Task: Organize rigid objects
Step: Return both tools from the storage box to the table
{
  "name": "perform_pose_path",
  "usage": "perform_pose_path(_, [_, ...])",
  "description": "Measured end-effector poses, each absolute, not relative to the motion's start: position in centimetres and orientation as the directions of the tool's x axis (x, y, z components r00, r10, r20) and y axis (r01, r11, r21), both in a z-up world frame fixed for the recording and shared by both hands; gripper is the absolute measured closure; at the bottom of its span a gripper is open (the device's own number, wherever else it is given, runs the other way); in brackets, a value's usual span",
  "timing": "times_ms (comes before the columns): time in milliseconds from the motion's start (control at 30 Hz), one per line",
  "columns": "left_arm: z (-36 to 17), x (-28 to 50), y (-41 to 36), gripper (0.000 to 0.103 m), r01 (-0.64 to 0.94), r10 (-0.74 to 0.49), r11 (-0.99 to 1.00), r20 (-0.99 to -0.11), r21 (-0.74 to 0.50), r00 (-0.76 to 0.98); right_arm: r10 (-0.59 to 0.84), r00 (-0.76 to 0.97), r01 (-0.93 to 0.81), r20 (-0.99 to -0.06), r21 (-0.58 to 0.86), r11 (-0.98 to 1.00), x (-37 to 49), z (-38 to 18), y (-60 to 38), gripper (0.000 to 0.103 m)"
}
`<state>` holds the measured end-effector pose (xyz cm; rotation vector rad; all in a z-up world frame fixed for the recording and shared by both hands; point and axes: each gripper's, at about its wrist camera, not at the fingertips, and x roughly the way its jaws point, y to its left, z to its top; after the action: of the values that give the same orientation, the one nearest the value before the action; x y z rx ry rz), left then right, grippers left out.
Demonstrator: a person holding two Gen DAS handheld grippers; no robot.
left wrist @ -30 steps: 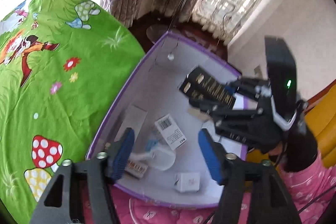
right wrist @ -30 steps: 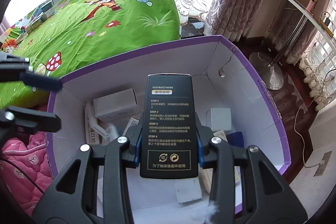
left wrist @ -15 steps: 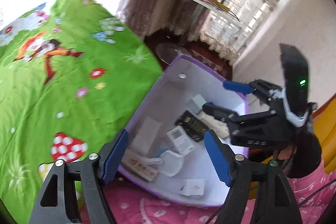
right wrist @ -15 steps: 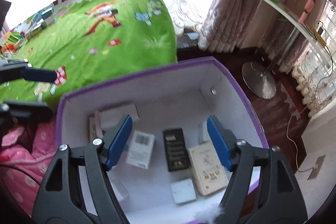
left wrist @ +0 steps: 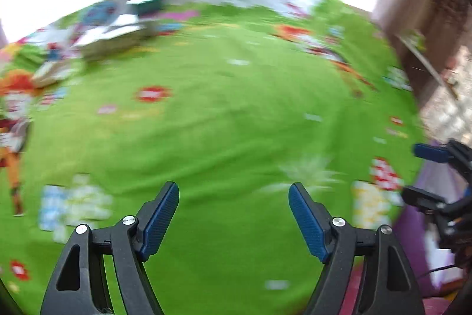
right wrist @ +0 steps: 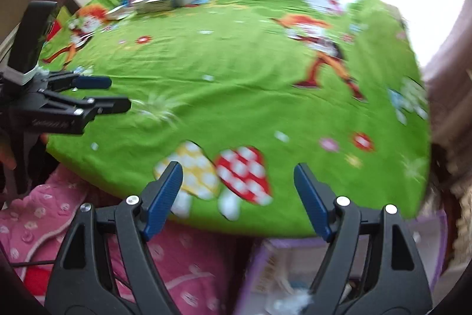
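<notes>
Remaining boxes (right wrist: 159,2) are seen at the far edge of the bed (right wrist: 236,78), untouched. Left gripper (left wrist: 233,214) and right gripper (right wrist: 237,197) are opening, empty. The bin (right wrist: 265,270) lies below the near edge.

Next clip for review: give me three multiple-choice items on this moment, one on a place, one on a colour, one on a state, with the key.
1. Where do the remaining boxes lie?
A. far side of the bed cover
B. between the right pads
C. on the pink quilt

2. The bed cover is mainly
A. blue
B. green
C. grey

3. The right hand-held gripper is
A. clamping a black box
B. clamping a white box
C. holding nothing

Key: 1 A, they sit near the window edge; 2 B, green fills both views; 3 C, nothing sits between its opening jaws.
</notes>
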<state>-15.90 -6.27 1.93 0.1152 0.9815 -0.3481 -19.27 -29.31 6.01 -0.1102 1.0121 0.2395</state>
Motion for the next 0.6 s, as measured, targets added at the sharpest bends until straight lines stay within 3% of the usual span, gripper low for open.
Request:
perform_pose_path(67, [1.4, -14.4, -3.1, 0.025, 0.245, -0.095, 0.968, -0.828, 0.053, 0.552, 0.191, 0.496, -0.293, -0.847, 0.044, 0.955, -17.1, 5.4, -27.1, 0.023])
perform_pose_path(167, [0.5, -11.9, 1.4, 0.025, 0.142, 0.013, 0.984, -0.837, 0.108, 0.548, 0.254, 0.477, -0.346, -0.841, 0.085, 0.934, -13.3, 4.7, -24.3, 0.023])
perform_pose_path(300, [-0.2, -9.3, 6.8, 0.023, 0.02, 0.048, 0.997, -0.844, 0.07, 0.535, 0.303, 0.475, -0.458, -0.826, 0.062, 0.887, -7.6, 4.3, -20.5, 0.023])
perform_pose_path(467, [-0.5, -7.6, 11.0, 0.016, -0.077, 0.079, 0.996, -0.84, 0.044, 0.538, 0.291, 0.542, -0.595, -0.789, -0.115, 0.796, 0.0, 5.1, -14.6, 0.023])
perform_pose_path(600, [-1.2, -7.6, 12.6, 0.0, -0.133, 0.063, 0.991, -0.834, -0.013, 0.549, 0.318, 0.536, -0.68, -0.782, -0.176, 0.712, 5.4, 5.3, -9.9, 0.023])
